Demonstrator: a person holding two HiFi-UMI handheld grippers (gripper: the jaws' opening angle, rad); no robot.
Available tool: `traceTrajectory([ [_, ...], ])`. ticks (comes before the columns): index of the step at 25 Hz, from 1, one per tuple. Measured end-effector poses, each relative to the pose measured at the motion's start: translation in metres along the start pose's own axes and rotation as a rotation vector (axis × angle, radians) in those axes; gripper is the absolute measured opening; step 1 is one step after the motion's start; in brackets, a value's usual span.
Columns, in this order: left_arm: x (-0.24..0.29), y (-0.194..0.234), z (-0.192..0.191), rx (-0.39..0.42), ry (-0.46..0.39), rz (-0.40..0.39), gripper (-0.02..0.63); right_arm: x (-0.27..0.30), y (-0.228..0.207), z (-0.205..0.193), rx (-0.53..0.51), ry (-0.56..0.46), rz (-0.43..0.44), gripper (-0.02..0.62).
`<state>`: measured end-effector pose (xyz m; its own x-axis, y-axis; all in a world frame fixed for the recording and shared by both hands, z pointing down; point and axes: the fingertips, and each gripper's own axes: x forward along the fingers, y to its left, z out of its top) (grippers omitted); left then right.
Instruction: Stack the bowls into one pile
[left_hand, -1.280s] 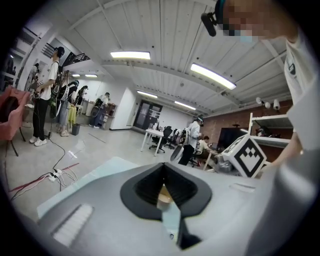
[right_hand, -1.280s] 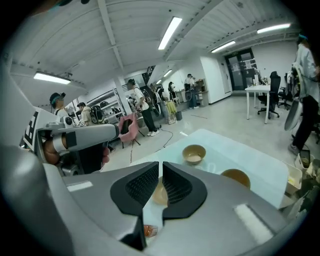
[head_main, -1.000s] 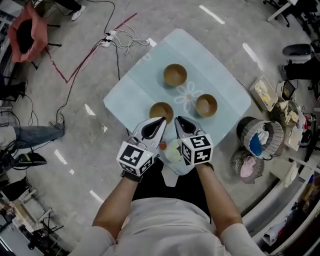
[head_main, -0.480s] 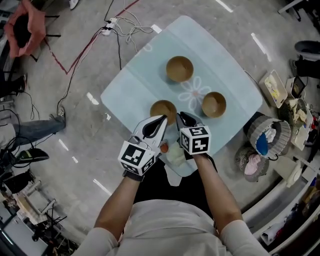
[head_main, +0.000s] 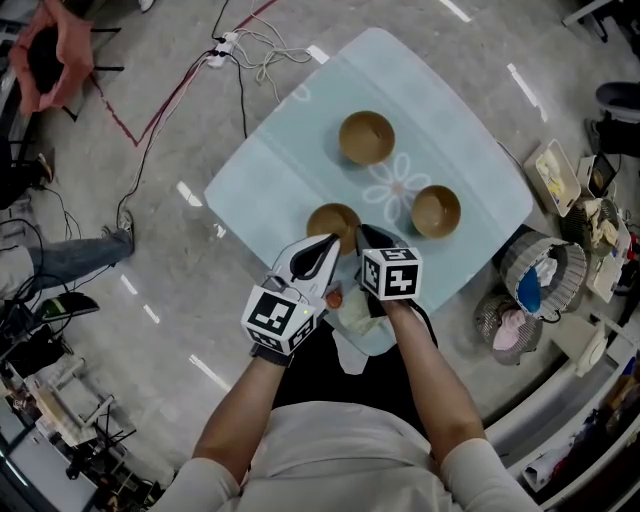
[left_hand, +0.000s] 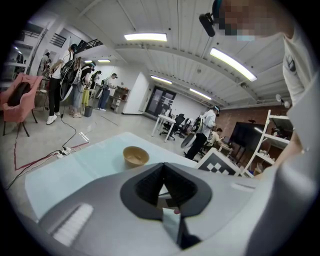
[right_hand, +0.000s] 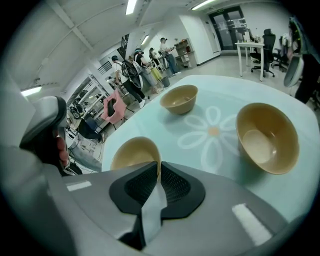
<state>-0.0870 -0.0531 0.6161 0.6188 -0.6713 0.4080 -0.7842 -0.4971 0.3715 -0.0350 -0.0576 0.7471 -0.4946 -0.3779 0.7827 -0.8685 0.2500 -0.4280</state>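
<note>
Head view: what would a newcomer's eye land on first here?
Three tan bowls, the far bowl, the right bowl and the near bowl, stand apart on the pale blue table around a white flower print. At its near edge the left gripper and right gripper hover side by side, jaws together.

No readable txt/nos.; marker cubes (head_main: 391, 273) carry b/w squares only, apparently.

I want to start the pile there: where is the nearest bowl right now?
In the head view the nearest bowl sits by the table's near edge, just ahead of the left gripper and right gripper, down-left of the flower print.
</note>
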Motion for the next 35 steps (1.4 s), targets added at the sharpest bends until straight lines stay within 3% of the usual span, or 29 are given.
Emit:
traceTrajectory([
  [9,-0.002,-0.002,0.006,0.000,-0.001,-0.005,0.006,-0.006,0.000,0.009,0.113,-0.010,0.022,0.017],
  [20,0.004,-0.031,0.043,0.034,-0.021,-0.058,0.006,-0.062,-0.008,0.046,0.213,-0.118,0.048,0.017],
  [35,0.045,-0.107,0.073,0.057,-0.023,-0.159,0.006,-0.157,-0.079,0.072,0.313,-0.269,-0.007,0.017],
])
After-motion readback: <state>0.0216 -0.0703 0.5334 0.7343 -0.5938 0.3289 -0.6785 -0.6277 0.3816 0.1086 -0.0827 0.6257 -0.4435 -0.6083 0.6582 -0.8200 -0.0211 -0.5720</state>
